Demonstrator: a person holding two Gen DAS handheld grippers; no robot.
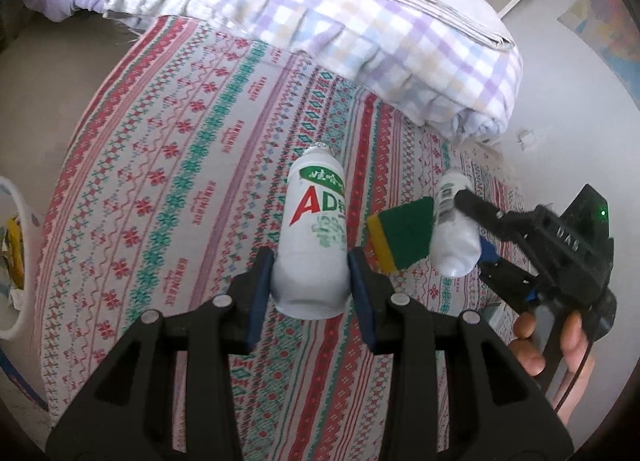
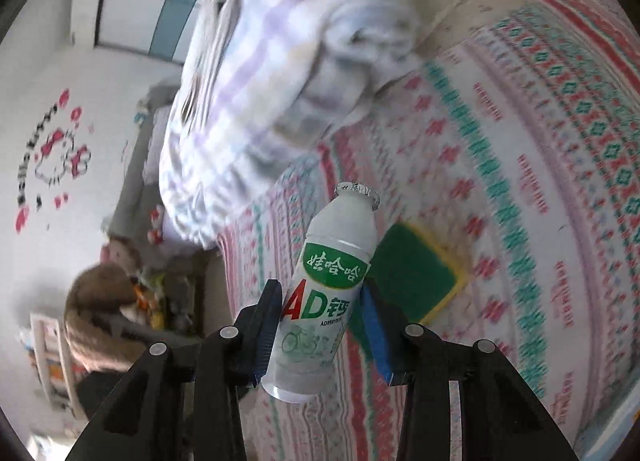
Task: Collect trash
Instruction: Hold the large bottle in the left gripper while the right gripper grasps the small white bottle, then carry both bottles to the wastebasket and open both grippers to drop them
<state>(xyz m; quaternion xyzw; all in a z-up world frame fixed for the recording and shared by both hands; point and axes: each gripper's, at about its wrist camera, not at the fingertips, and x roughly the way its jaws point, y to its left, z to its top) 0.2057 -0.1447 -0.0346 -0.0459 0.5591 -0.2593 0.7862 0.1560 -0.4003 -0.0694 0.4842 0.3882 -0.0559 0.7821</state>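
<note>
In the left wrist view a white drink bottle (image 1: 314,233) with a green and red label hangs above the patterned bed sheet (image 1: 180,165), and my left gripper (image 1: 310,265) is shut on its lower body. To its right my right gripper (image 1: 478,231), held by a hand (image 1: 560,345), is shut on a second white bottle (image 1: 454,233). The right wrist view shows that bottle (image 2: 324,301) tilted and lifted off the sheet, pinched between the blue pads (image 2: 376,333) of my right gripper (image 2: 320,305). A green sponge with a yellow edge (image 1: 404,237) (image 2: 416,277) lies on the bed under it.
A folded checked quilt (image 1: 360,21) lies across the far side of the bed. A white basket (image 1: 12,261) with items inside stands at the left edge. Beyond the bed are a white wall (image 1: 580,121) and, in the right wrist view, soft toys (image 2: 104,293) by a decorated wall.
</note>
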